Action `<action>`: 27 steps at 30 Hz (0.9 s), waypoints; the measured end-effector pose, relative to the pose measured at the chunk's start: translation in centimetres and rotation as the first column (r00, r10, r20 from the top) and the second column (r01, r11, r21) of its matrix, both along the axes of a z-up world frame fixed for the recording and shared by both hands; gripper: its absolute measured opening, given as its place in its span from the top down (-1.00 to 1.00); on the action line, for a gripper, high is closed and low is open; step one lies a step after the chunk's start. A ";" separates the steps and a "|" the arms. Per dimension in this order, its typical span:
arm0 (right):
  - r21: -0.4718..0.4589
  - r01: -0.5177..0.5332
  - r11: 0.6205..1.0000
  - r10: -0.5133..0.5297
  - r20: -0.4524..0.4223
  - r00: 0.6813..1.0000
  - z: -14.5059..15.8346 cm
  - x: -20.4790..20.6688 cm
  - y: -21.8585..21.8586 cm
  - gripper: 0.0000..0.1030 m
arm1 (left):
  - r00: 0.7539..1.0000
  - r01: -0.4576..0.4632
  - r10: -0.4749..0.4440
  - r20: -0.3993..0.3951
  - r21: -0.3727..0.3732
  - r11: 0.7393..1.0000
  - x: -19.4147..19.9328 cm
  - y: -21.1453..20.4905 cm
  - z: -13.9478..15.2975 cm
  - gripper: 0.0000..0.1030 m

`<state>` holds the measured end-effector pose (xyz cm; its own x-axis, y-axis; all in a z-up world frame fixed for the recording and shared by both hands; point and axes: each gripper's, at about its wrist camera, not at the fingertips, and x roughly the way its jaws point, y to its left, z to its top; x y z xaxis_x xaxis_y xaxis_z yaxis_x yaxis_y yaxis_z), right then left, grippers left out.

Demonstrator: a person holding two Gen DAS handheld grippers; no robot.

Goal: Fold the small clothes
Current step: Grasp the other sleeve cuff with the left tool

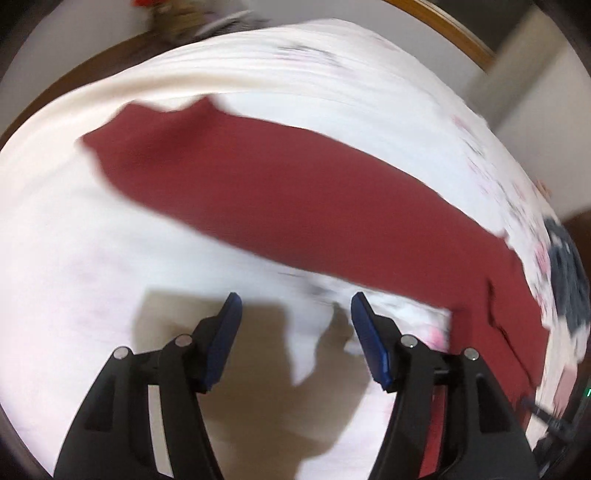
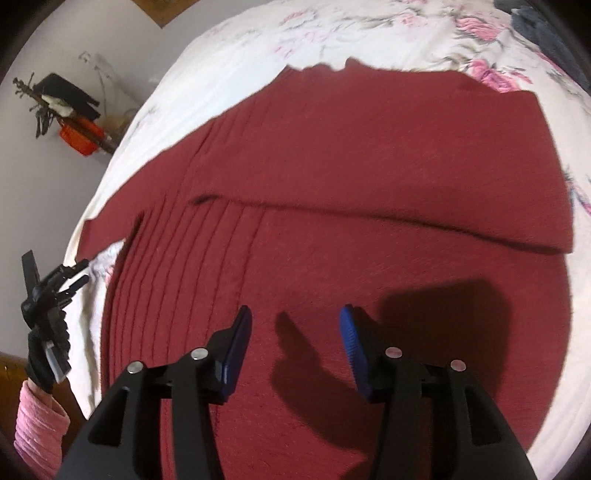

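Meanwhile both the left gripper (image 1: 295,314) and right gripper (image 2: 295,328) gape wide, empty, above the red garment (image 2: 332,177)

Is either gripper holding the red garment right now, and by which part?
Neither. The left gripper and right gripper are both open and empty above the red garment.

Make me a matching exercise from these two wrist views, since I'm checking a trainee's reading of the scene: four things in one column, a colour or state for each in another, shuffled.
Things:
1. garment
2. bedsheet
3. sleeve
4. right gripper

Colour or state:
A. pink, ribbed
B. open, holding nothing
C. dark red, spread flat with one part folded over
D. white with pink flowers

Pairs: 1-C, 2-D, 3-A, 4-B

The left gripper is open too.
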<state>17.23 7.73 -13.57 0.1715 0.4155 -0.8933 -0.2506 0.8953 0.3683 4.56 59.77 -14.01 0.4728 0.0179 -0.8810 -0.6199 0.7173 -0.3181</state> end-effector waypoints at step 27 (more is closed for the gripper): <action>-0.032 0.022 0.999 -0.023 -0.018 1.000 -2.2 -0.1 0.5 0.03 | 0.954 -0.196 0.213 0.211 -0.095 0.976 2.3 10.6 -0.8 0.76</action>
